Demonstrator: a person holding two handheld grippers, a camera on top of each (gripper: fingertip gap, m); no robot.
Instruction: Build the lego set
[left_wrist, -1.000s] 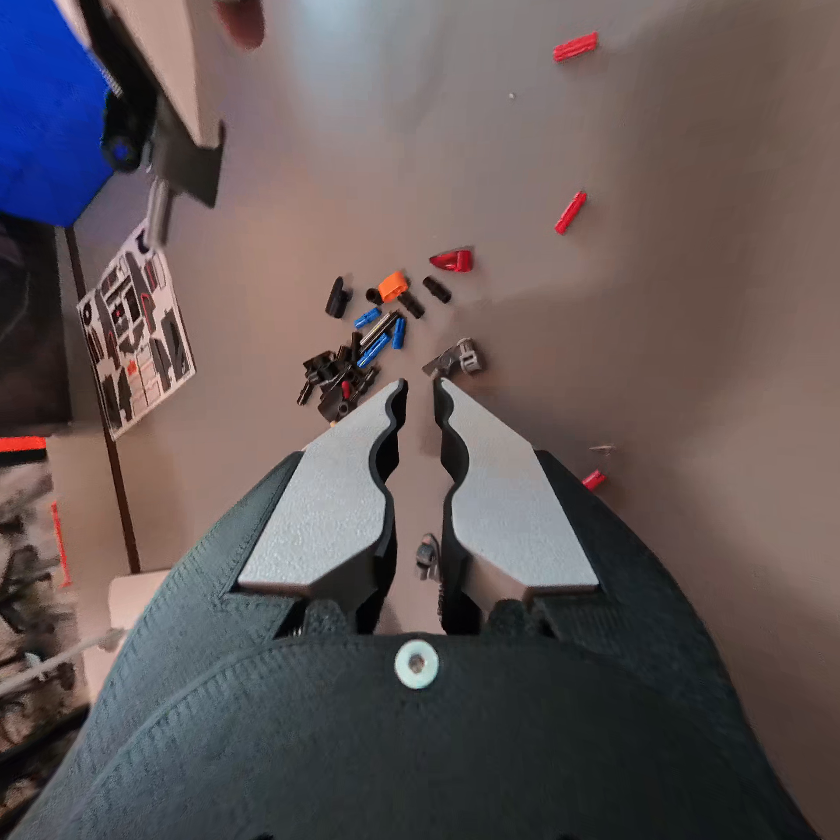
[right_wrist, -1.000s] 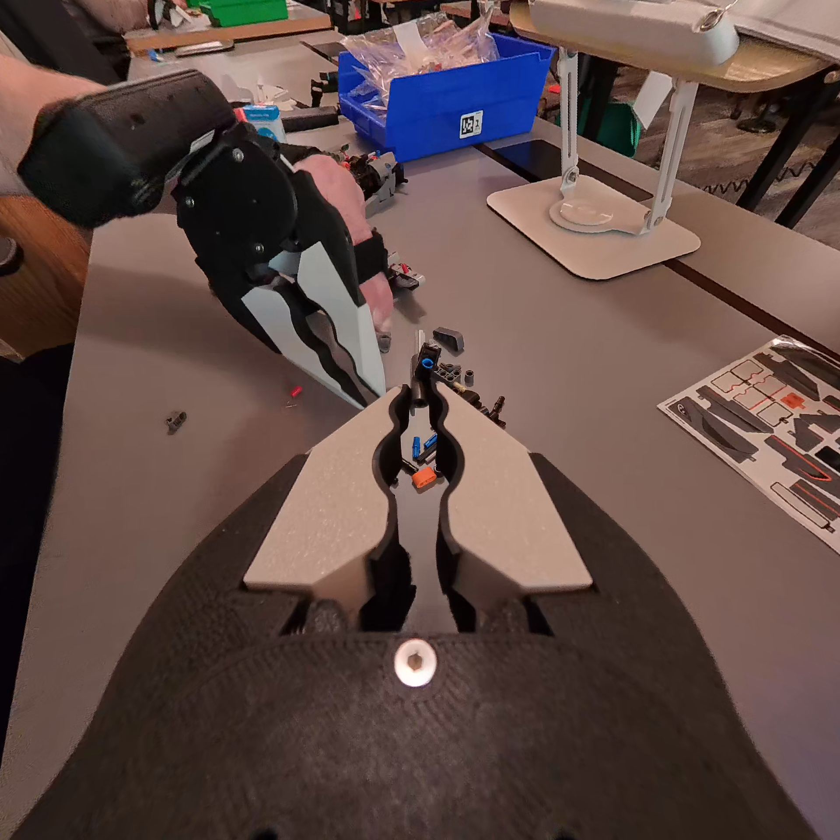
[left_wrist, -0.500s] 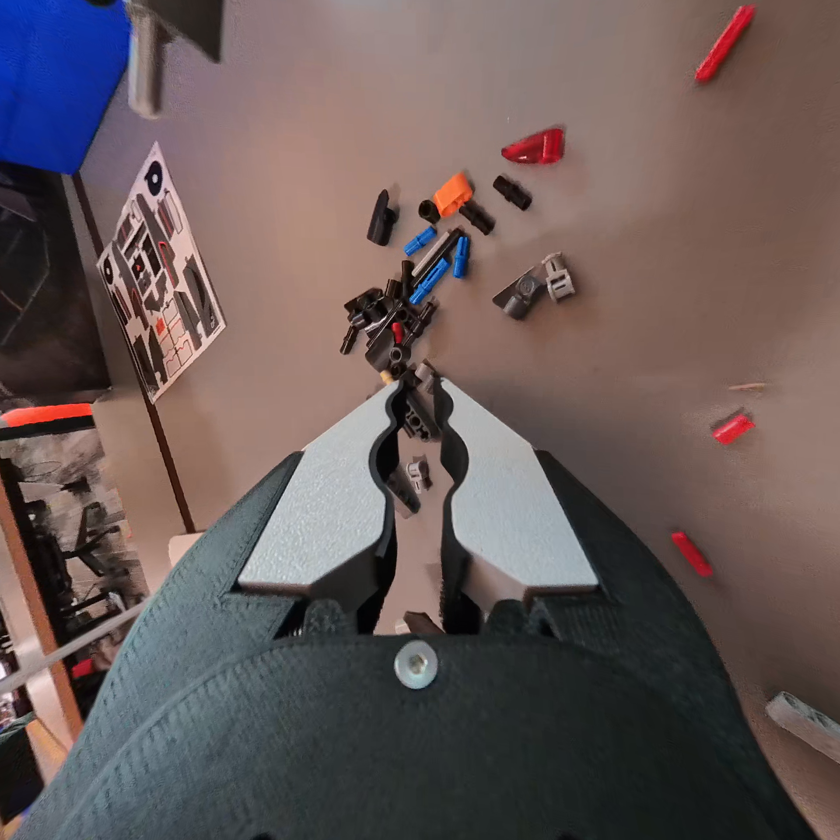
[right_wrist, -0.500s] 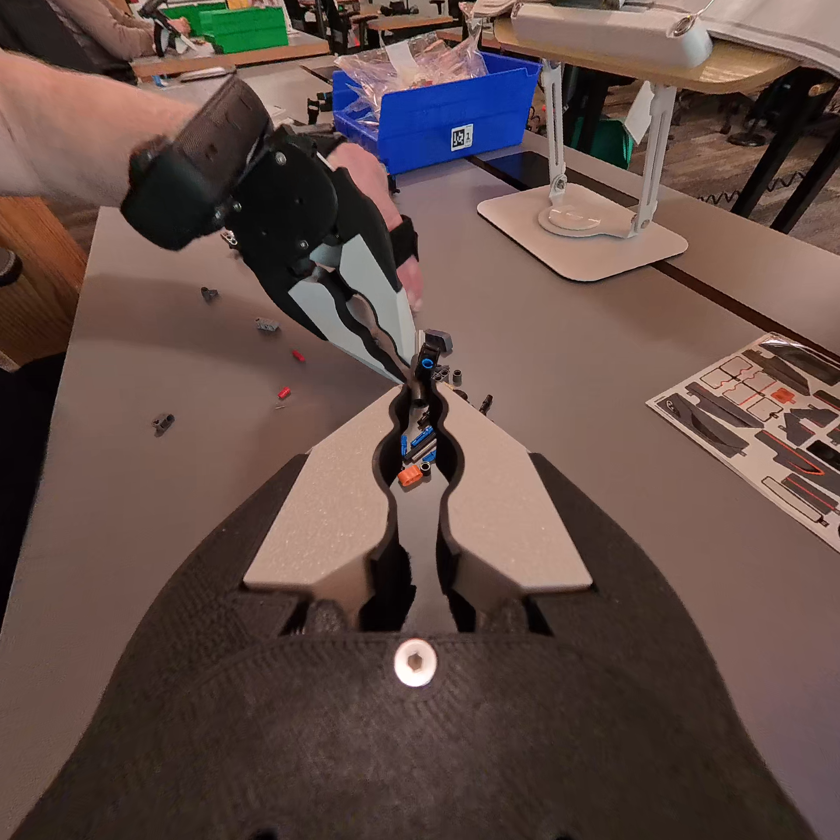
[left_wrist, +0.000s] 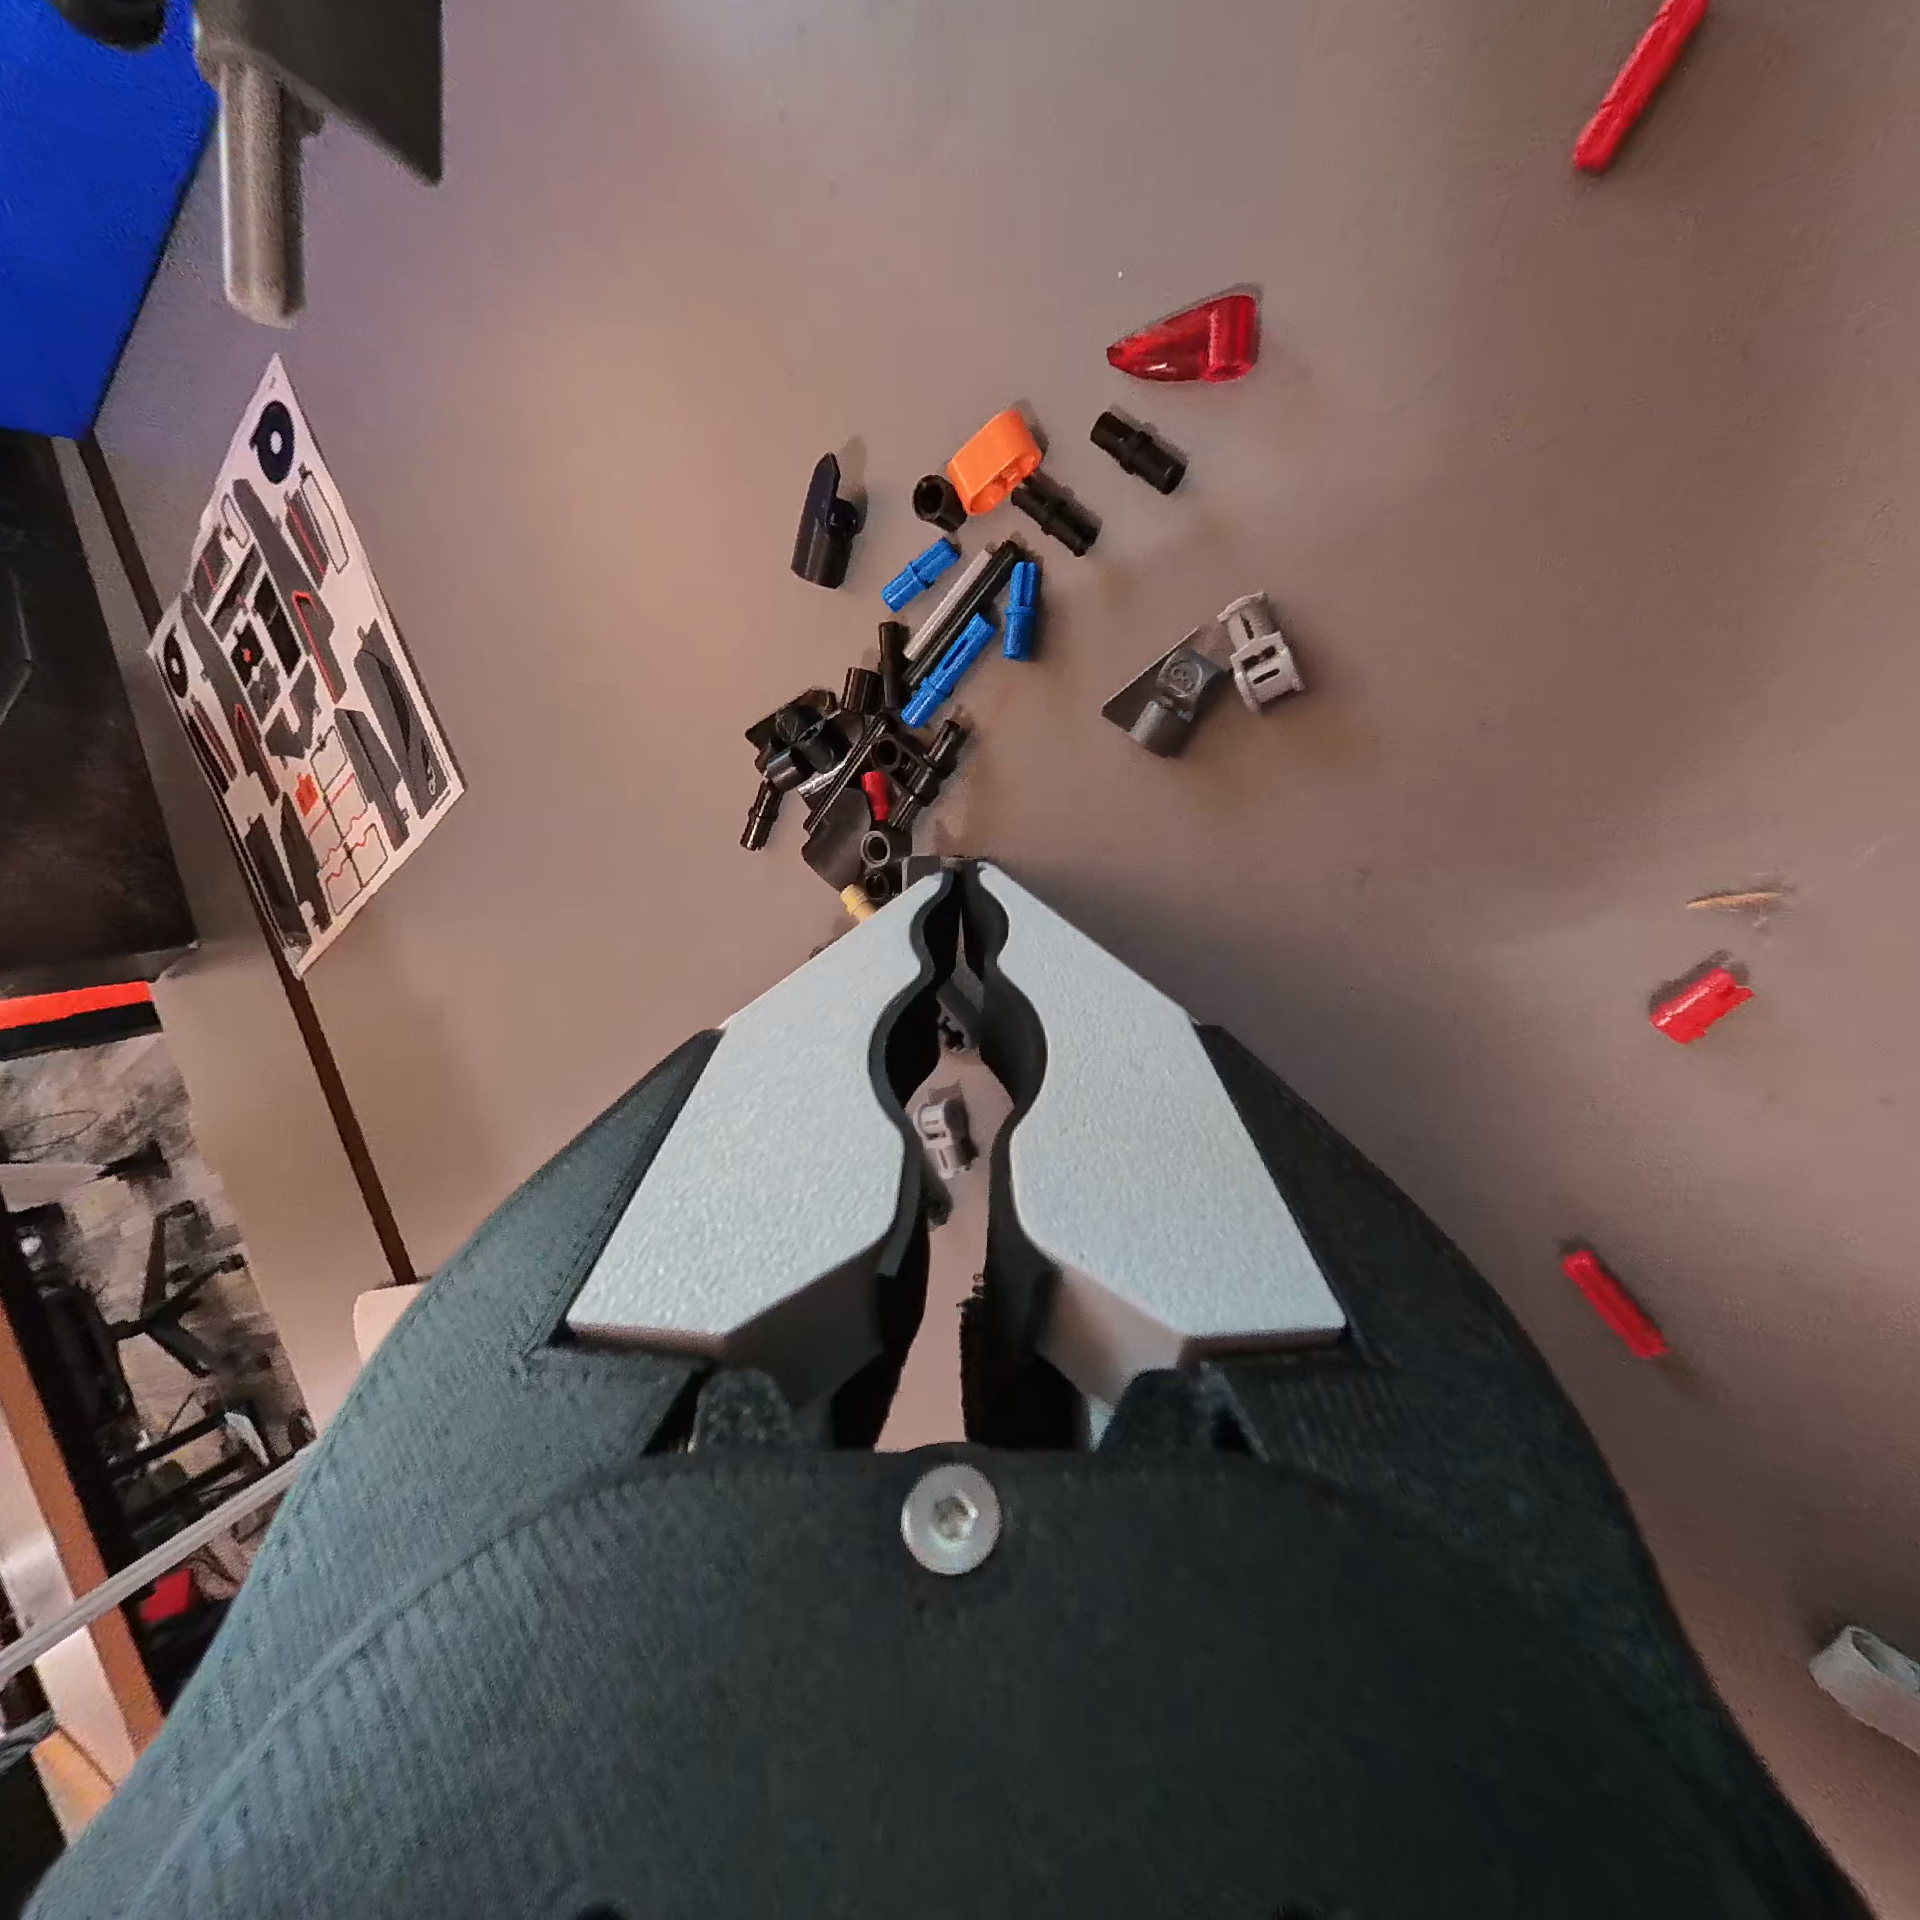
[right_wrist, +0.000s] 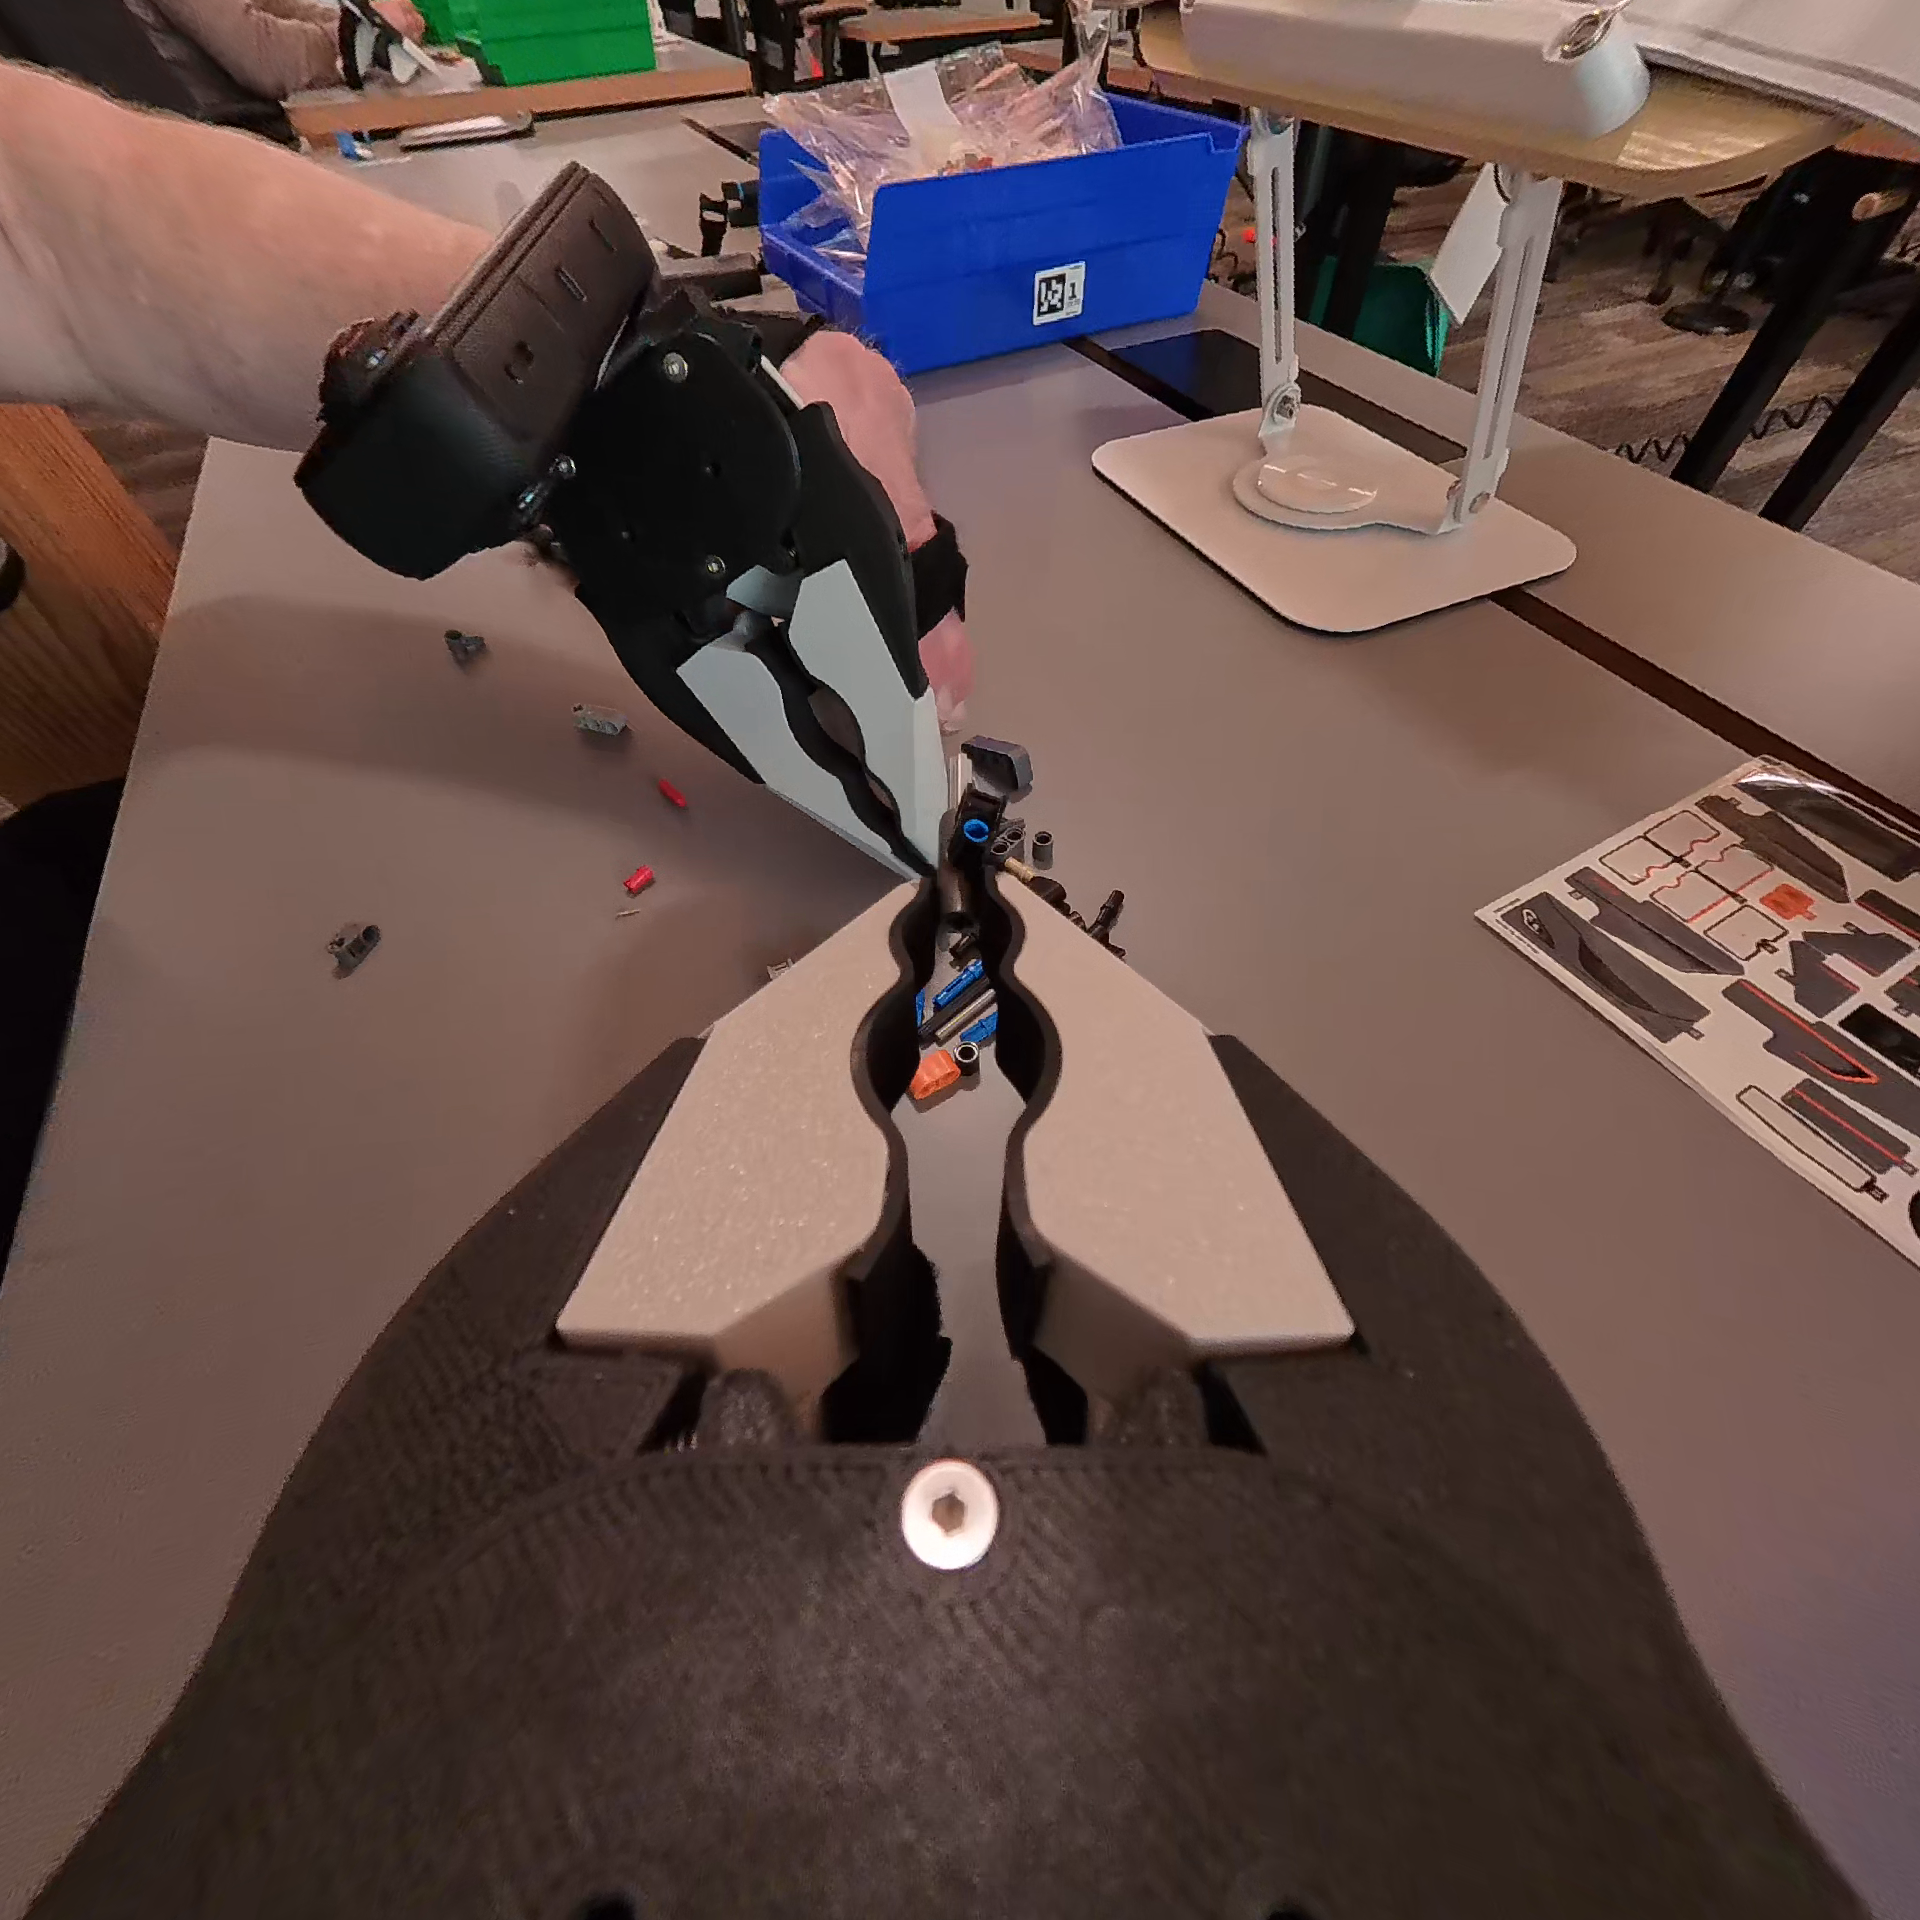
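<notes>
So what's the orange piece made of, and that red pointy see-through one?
The orange piece looks like solid plastic, smooth and slightly glossy, with even colour and moulded holes. The red wedge looks like clear-tinted plastic: the table shade shows through it and its edges catch light.

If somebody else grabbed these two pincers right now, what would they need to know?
Right gripper: shut on a small black assembly, held upright above the table.
Left gripper: nearly shut, tips at the near edge of the loose parts pile; whether it grips a piece is unclear.
Sticker sheet lies to the right, red pieces scattered around.
Done: only that small assembly. Left: nearly the whole build.
</notes>
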